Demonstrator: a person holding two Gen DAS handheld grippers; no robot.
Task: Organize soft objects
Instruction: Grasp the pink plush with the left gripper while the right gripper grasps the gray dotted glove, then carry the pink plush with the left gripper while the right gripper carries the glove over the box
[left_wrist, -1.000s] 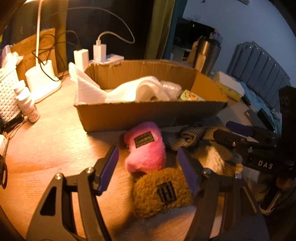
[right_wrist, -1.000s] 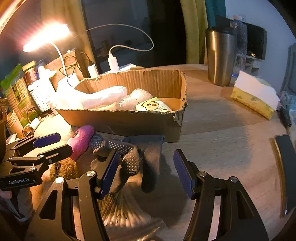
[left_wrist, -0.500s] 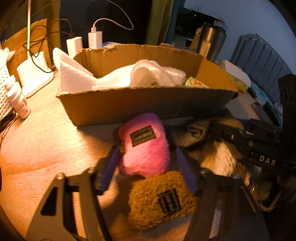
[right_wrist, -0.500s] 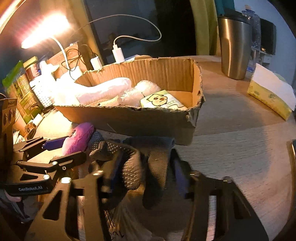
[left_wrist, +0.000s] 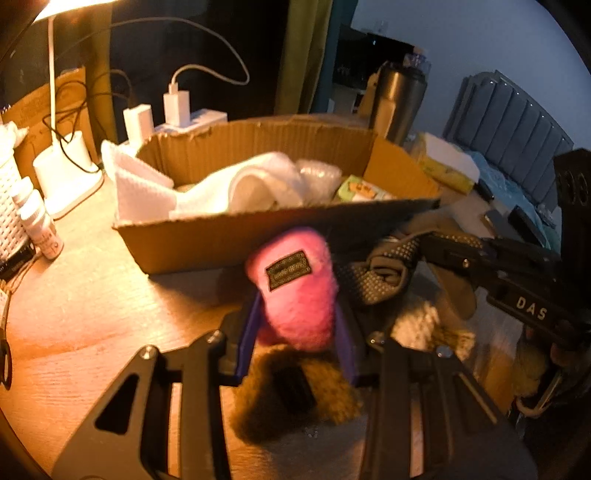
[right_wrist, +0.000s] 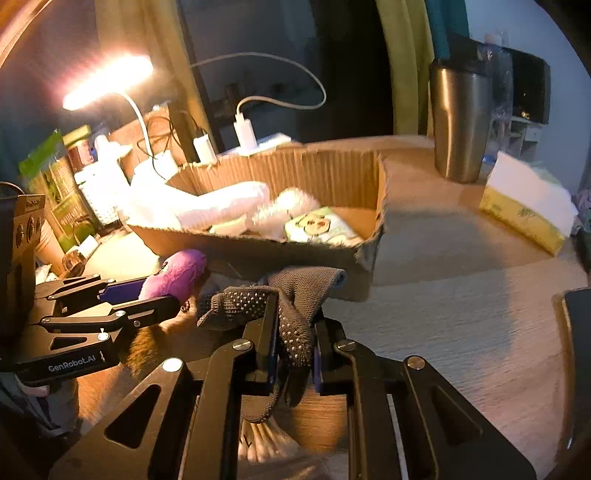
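Change since earlier frames: both tools have just been closing; we now see each clamped on a soft item that earlier lay between open pads.
Pink plush pouch (left_wrist: 295, 284): gripped between the purple pads of the left tool (left_wrist: 295, 343), raised just in front of the cardboard box (left_wrist: 207, 240).
Grey dotted glove (right_wrist: 284, 310): pinched in the right tool (right_wrist: 295, 354), whose pads are drawn nearly together on the fabric; the cuff hangs towards the box's near wall.
Brown fuzzy pouch (left_wrist: 295, 391): we see it on the worktop (left_wrist: 92, 314) beneath the pink pouch.
Box contents: white cloth (left_wrist: 236, 184) and a small green packet (right_wrist: 317, 225).
Surroundings: steel tumbler (right_wrist: 461, 122) and tissue pack (right_wrist: 528, 206) well apart, to the box's right; lit desk lamp (right_wrist: 107, 81) behind the box.
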